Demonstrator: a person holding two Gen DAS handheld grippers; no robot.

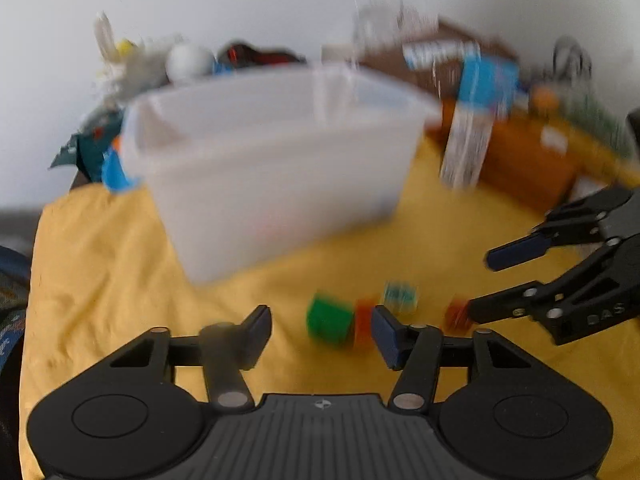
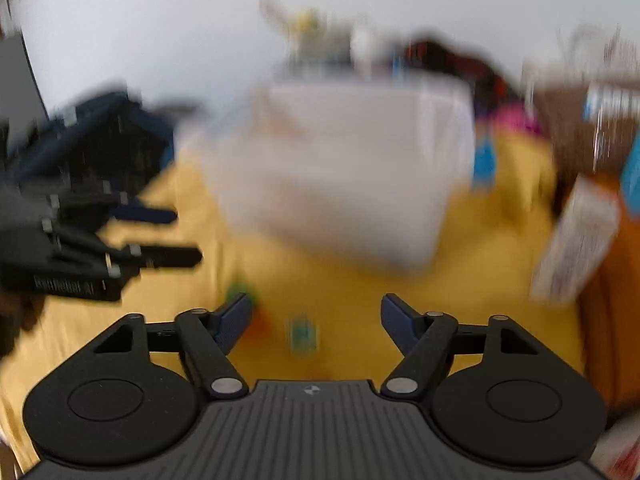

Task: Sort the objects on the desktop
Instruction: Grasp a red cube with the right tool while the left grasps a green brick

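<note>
Progress: we judge sorting unfinished | blocks loose on cloth, outside bin | left gripper released | right gripper released, empty

Bright, even daylight, soft, no hard shadows or glare. Both views motion-blurred, right wrist worse: white bin is a smear, bg clutter unreadable. Near gripper bodies stay sharp. Fisheye bends edges, dark corners w/ vignetting.
</note>
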